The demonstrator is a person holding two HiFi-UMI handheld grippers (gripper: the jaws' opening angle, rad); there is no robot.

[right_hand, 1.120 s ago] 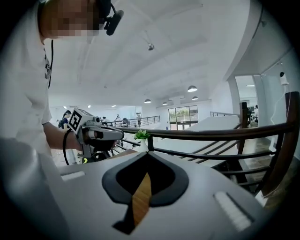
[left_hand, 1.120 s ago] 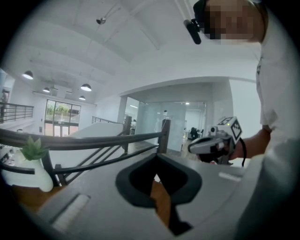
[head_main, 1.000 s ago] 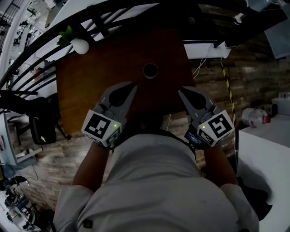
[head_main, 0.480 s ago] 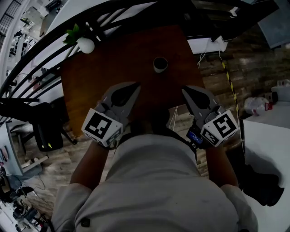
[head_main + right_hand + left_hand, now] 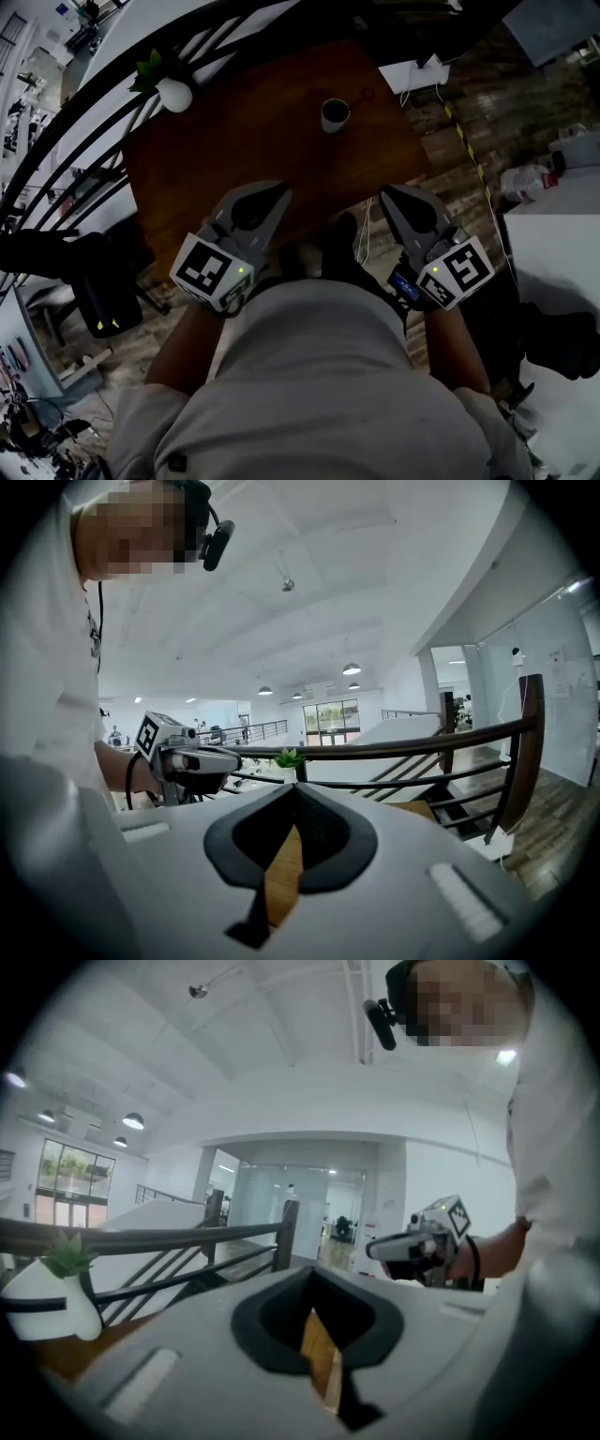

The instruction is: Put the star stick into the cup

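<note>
1. Change: against the earlier head views, the cup sits higher and further right, and more of the table shows. Both grippers keep their place near the person's torso. This is judged to be a shift of the head, not a reach.
2. Meaning: the task appears not yet begun, with neither tool advancing toward the cup.
3. Left gripper: jaws closed tip to tip and holding nothing. Only a sliver of table wood shows through their gap.
4. Right gripper: the same, closed and empty.
5. Cup: upright near the table's far edge, at 12 o'clock from the grippers and well apart from both. It has a pale wall and a dark mouth.
6. Star stick: not clearly identifiable. A faint reddish mark at the cup's 1 o'clock may be it.
7. White vase: at 10 o'clock, by the table's far left corner.
</note>
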